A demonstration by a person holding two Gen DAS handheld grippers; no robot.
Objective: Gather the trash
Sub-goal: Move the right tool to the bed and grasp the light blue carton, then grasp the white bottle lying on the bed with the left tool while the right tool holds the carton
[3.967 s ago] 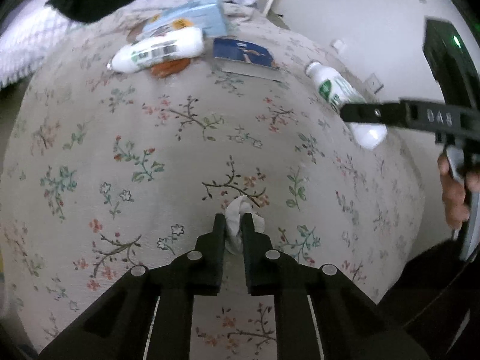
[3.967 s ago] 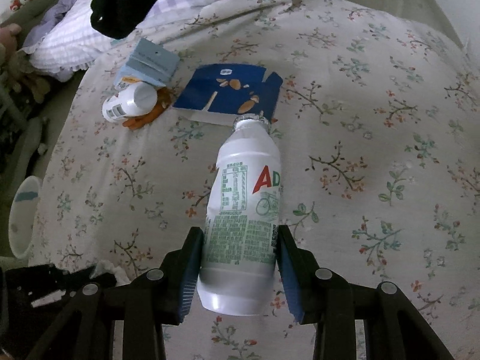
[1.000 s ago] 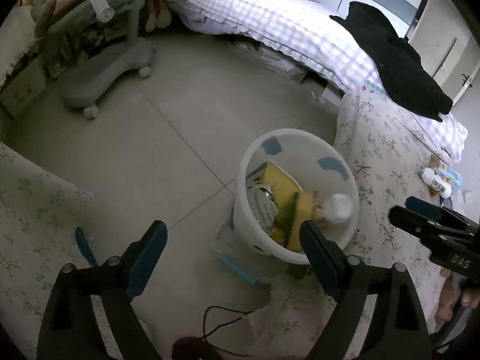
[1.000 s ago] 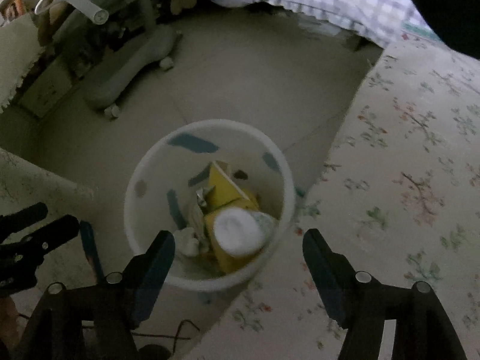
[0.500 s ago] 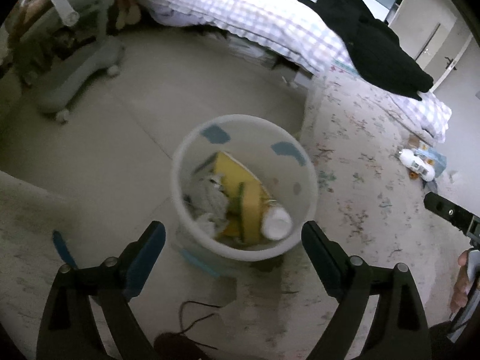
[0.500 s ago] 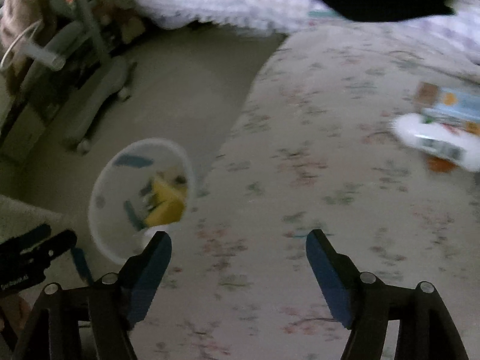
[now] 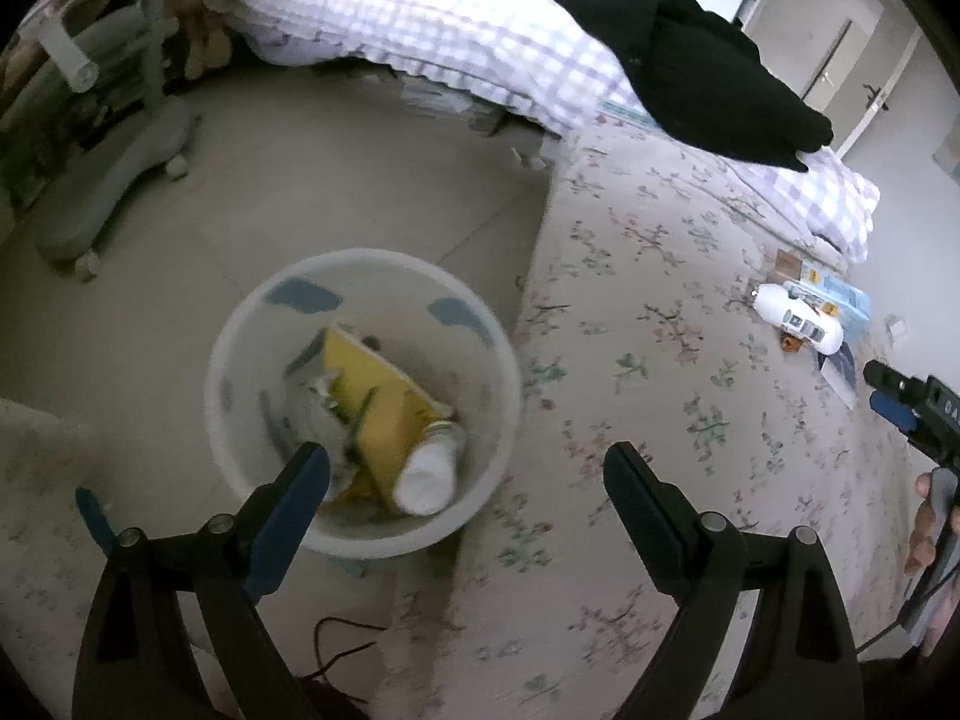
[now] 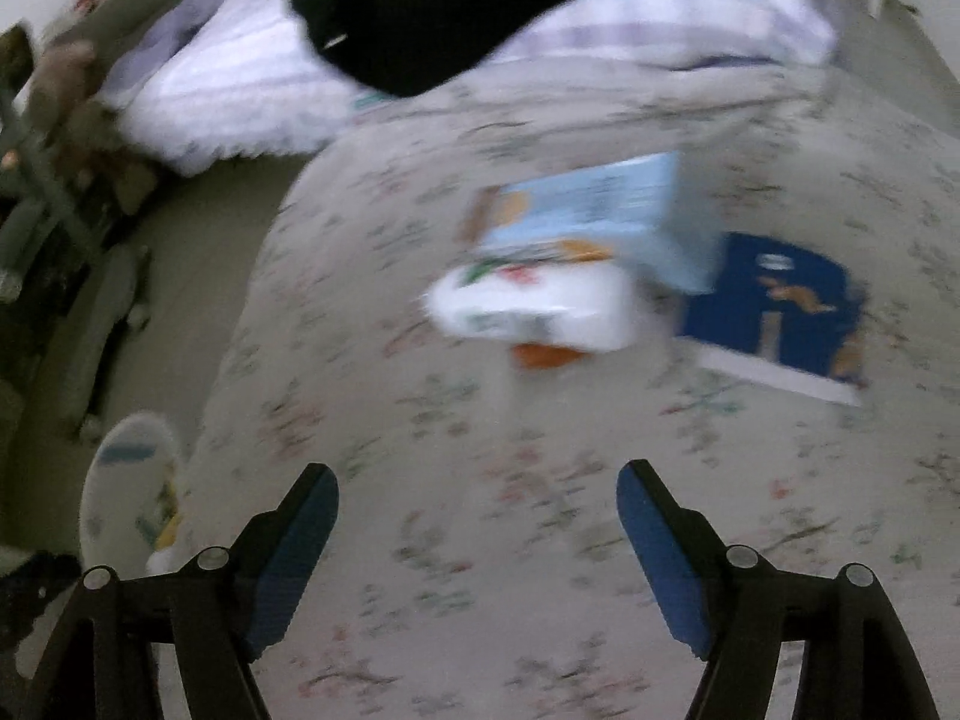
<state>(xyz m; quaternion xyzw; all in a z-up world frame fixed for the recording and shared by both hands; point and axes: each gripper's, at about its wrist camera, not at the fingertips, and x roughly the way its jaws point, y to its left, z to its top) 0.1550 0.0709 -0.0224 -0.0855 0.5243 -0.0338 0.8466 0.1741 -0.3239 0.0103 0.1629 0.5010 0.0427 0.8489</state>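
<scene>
A white trash bin (image 7: pixel 240 336) stands on the floor beside the bed; inside lie a yellow box (image 7: pixel 384 402), a white bottle (image 7: pixel 429 474) and crumpled paper. My left gripper (image 7: pixel 468 468) is open and empty above the bin's near rim. My right gripper (image 8: pixel 477 489) is open and empty over the floral bedspread (image 8: pixel 480 570), facing a white bottle (image 8: pixel 534 306), a light blue box (image 8: pixel 594 210), a dark blue flattened carton (image 8: pixel 780 306) and an orange scrap (image 8: pixel 546 355). The bottle (image 7: pixel 795 315) also shows in the left wrist view, and the bin (image 8: pixel 126 492) in the right wrist view.
A black garment (image 7: pixel 678 54) lies on checked bedding (image 7: pixel 456 18) at the head of the bed. A grey chair base (image 7: pixel 102 192) stands on the floor at left. A black cable (image 7: pixel 336 648) lies below the bin. The right wrist view is blurred.
Both grippers dropped their trash in the bin and are open. The right gripper has swung from the bin over the bed toward the remaining trash. The left has shifted slightly.
</scene>
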